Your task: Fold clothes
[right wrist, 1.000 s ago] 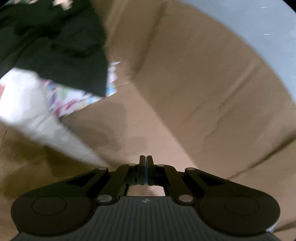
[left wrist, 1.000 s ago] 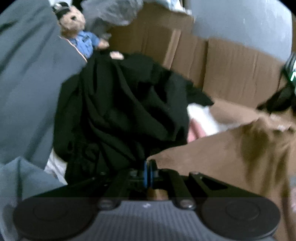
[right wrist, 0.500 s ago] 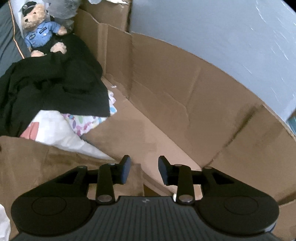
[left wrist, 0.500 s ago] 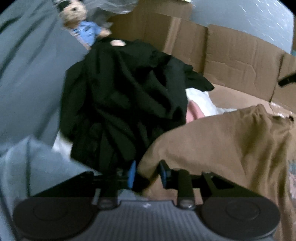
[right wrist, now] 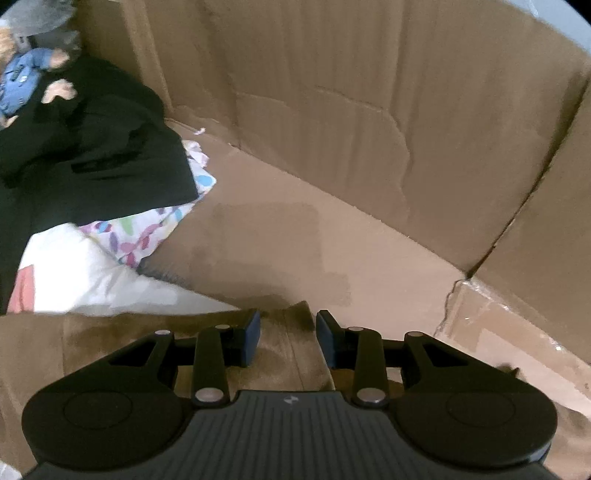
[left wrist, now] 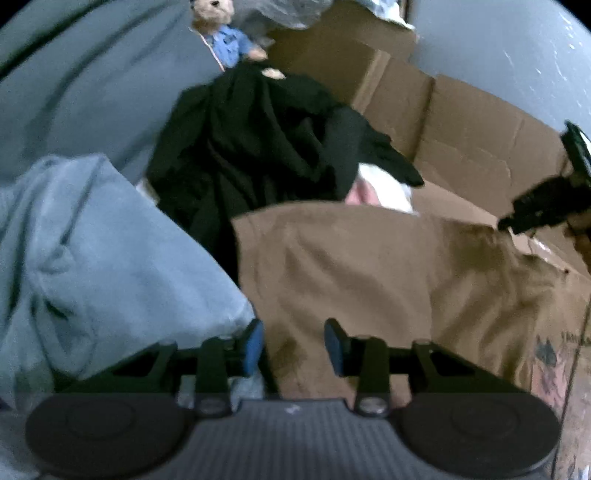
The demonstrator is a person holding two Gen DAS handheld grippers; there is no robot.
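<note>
The brown garment (left wrist: 388,273) lies spread on the cardboard floor (right wrist: 332,236), its near edge under both grippers. The left gripper (left wrist: 293,341) has just let go, jaws partly apart; the right gripper (right wrist: 287,338) likewise, clamping nothing. Black clothes (left wrist: 266,147) are piled far left beside a teddy bear (left wrist: 221,33). No readable writing.

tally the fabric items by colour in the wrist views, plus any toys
Brown garment: 1
Black garment pile: 1 pile; cannot tell how many pieces
Light blue fleece: 1
White fabric with pink patch: 1
White fabric with multicoloured leaf print: 1
Teddy bear in blue shirt: 1
Total: 6 (black pile counted as one)
</note>
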